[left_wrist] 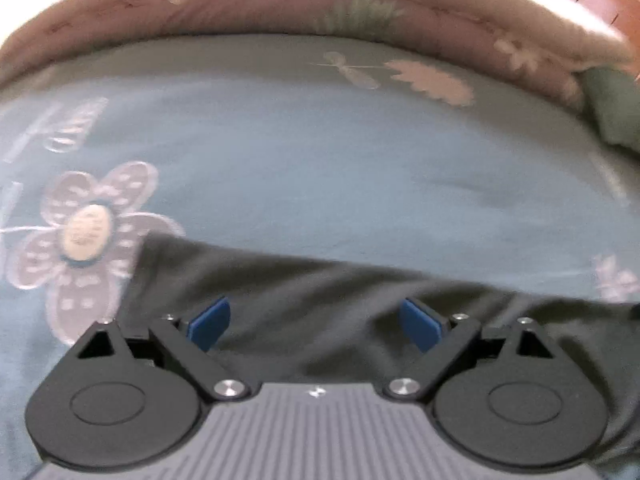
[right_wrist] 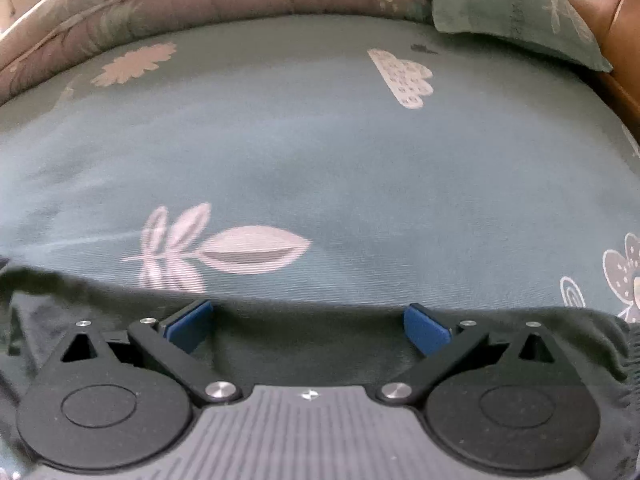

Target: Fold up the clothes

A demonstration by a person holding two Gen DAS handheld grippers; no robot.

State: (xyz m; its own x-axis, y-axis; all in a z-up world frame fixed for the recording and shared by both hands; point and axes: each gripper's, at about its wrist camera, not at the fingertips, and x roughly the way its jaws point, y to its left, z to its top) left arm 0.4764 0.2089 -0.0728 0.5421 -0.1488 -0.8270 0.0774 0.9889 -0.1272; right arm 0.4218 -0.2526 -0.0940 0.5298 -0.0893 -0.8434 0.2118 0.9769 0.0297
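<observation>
A dark grey-green garment [left_wrist: 320, 300] lies flat on a blue-green bedspread with pale flower prints [left_wrist: 300, 160]. In the left wrist view my left gripper [left_wrist: 316, 324] hovers over the garment's far edge, near its left corner, with its blue pads [left_wrist: 210, 322] wide apart and nothing between them. In the right wrist view the same garment [right_wrist: 308, 340] fills the lower part of the picture, its far edge running across the frame. My right gripper [right_wrist: 308, 326] stands open over that edge, its blue pads [right_wrist: 424, 330] apart and gripping nothing.
A rolled pinkish quilt [left_wrist: 280, 4] runs along the far side of the bed. A green pillow [right_wrist: 512, 8] lies at the far right, against a brown wooden headboard [right_wrist: 608, 12]. The bedspread [right_wrist: 340, 160] stretches flat beyond the garment.
</observation>
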